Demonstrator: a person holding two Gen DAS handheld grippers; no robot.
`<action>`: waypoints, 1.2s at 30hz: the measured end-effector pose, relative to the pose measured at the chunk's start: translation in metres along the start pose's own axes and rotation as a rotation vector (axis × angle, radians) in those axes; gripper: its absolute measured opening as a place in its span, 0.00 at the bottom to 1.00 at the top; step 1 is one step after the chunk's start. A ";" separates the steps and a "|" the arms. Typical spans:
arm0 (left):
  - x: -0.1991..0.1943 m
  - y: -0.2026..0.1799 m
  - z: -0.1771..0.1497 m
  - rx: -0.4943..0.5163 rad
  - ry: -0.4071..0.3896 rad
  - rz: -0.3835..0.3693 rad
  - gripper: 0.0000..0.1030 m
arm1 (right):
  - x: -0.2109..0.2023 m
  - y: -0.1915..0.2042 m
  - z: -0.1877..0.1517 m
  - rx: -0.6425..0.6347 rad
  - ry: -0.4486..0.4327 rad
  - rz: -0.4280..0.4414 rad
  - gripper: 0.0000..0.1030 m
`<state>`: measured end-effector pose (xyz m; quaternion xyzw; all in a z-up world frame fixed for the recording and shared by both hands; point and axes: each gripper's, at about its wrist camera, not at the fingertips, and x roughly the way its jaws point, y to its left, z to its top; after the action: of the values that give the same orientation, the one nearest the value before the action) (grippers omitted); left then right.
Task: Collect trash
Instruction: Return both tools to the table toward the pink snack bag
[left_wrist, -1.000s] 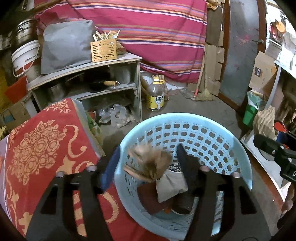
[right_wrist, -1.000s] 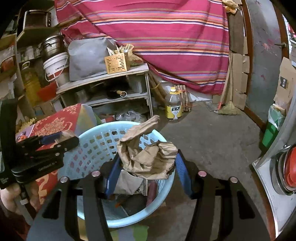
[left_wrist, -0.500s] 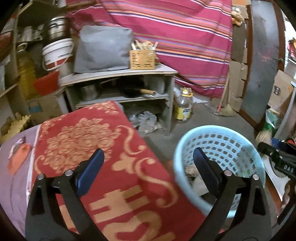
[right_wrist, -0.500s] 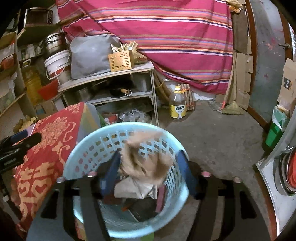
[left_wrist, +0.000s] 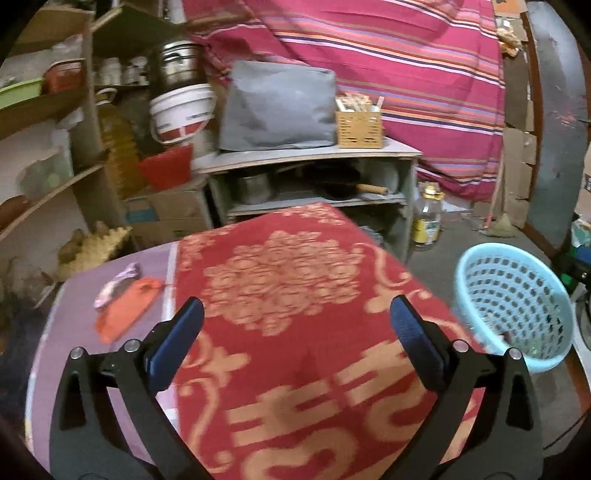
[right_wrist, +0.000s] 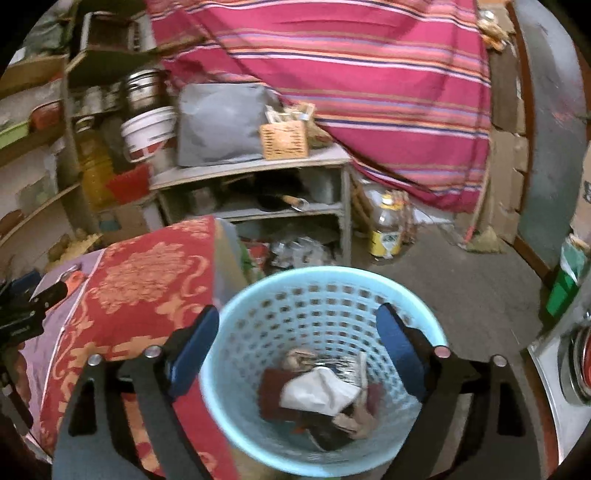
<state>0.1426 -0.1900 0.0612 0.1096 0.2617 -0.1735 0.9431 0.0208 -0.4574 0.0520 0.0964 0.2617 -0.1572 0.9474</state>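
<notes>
A light blue perforated basket (right_wrist: 317, 284) sits on the floor beside the table and holds several pieces of trash, among them white and brown crumpled paper (right_wrist: 321, 387). My right gripper (right_wrist: 297, 354) hangs open and empty above it. My left gripper (left_wrist: 295, 339) is open and empty over the red patterned tablecloth (left_wrist: 280, 280). An orange wrapper (left_wrist: 125, 306) and a small pink scrap (left_wrist: 114, 284) lie on the purple cloth at the table's left. The basket also shows at the right in the left wrist view (left_wrist: 476, 266).
A grey shelf unit (left_wrist: 306, 158) with pots, a grey bag and a wooden box stands behind the table. An oil bottle (right_wrist: 386, 229) stands on the floor by the striped hanging cloth (right_wrist: 351, 66). Wooden shelves with buckets line the left.
My right gripper opened and the brown paper dropped into the basket. My left gripper swung left from over the basket to over the table and opened wide.
</notes>
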 end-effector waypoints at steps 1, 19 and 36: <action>-0.002 0.008 -0.002 -0.006 -0.001 0.011 0.94 | 0.001 0.010 0.000 -0.015 0.001 0.010 0.83; -0.030 0.176 -0.051 -0.154 0.044 0.217 0.95 | 0.026 0.138 -0.001 -0.126 0.065 0.110 0.85; -0.017 0.295 -0.012 -0.147 0.087 0.330 0.94 | 0.057 0.253 0.074 -0.271 0.034 0.177 0.85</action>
<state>0.2369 0.0880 0.0947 0.0894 0.2928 0.0081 0.9519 0.1901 -0.2551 0.1103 -0.0069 0.2870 -0.0345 0.9573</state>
